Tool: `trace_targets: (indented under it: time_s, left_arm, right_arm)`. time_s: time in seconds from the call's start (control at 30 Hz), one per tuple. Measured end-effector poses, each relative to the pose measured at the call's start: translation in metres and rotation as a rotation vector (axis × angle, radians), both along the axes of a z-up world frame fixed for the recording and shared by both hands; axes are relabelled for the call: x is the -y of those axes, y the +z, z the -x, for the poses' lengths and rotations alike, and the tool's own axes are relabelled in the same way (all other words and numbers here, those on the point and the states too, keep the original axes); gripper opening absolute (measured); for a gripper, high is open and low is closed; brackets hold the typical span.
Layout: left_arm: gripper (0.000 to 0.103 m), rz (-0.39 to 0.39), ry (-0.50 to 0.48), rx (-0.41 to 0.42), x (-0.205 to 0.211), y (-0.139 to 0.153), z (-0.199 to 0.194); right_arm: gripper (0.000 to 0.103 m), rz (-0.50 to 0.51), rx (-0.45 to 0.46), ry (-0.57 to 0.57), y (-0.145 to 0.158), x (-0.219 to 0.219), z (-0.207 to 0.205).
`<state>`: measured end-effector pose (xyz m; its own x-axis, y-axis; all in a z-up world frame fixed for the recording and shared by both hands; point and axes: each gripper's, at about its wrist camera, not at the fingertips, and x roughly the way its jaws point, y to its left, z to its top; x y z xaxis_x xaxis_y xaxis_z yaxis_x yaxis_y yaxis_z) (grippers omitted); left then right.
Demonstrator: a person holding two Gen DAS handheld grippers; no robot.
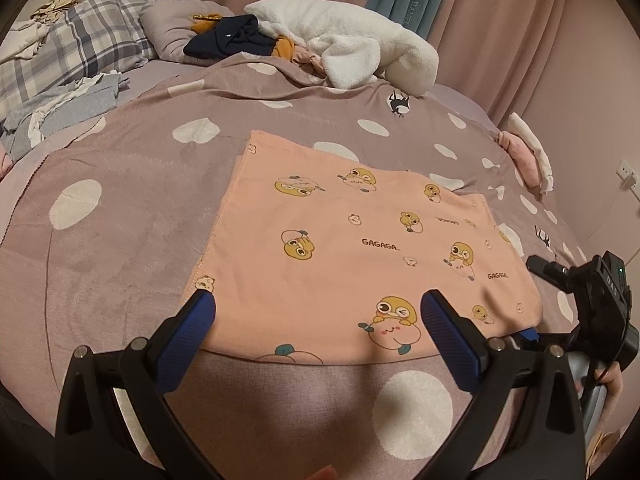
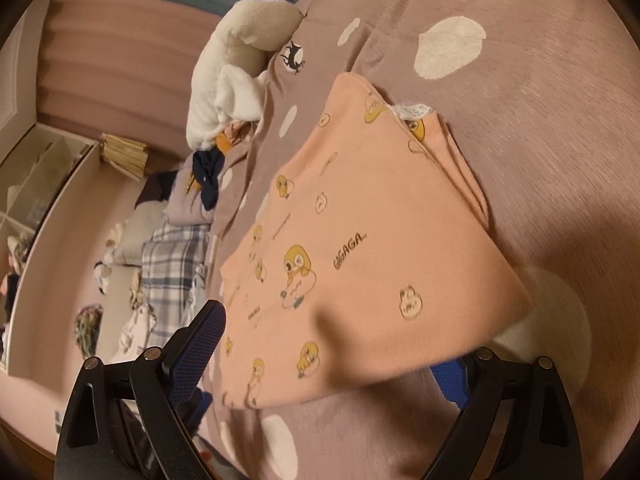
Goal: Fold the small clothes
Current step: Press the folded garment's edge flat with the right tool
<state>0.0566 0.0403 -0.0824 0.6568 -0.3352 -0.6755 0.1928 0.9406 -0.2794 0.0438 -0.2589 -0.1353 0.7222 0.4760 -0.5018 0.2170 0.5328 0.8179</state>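
A small peach garment (image 1: 360, 240) printed with yellow cartoon ducks and "GAGAGA" lies folded flat on the mauve spotted blanket (image 1: 120, 240). My left gripper (image 1: 316, 320) is open, its blue pads (image 1: 200, 320) straddling the garment's near edge, not closed on it. My right gripper (image 1: 528, 336) is at the garment's near right corner. In the right wrist view the garment (image 2: 360, 240) lies between the open fingers of my right gripper (image 2: 332, 356). One blue pad (image 2: 200, 344) stands free and the other (image 2: 452, 380) sits under the lifted near edge of the cloth.
A pile of clothes lies at the back of the bed: a white fleece (image 1: 360, 48), a navy garment (image 1: 228, 40), grey items (image 1: 60, 112) and a plaid pillow (image 1: 80, 40). A folded pink-and-white stack (image 1: 528, 152) sits at the right edge. Pink curtains (image 1: 520, 20) hang behind.
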Motion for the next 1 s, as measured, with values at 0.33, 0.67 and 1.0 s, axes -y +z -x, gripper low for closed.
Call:
trace_targets:
  time_s: [0.33, 0.67, 1.0]
  left_arm:
    - [0.103, 0.016, 0.024, -0.018, -0.01, -0.003, -0.008]
    - [0.103, 0.032, 0.03, -0.018, -0.015, 0.0, -0.007]
    - [0.103, 0.033, 0.03, -0.027, -0.017, 0.0, -0.008]
  right_arm:
    - [0.093, -0.039, 0.039, -0.053, -0.002, 0.008, -0.006]
    - [0.049, 0.004, 0.011, -0.143, -0.01, 0.015, -0.004]
    - [0.016, 0.018, -0.029, -0.184, -0.02, 0.021, 0.001]
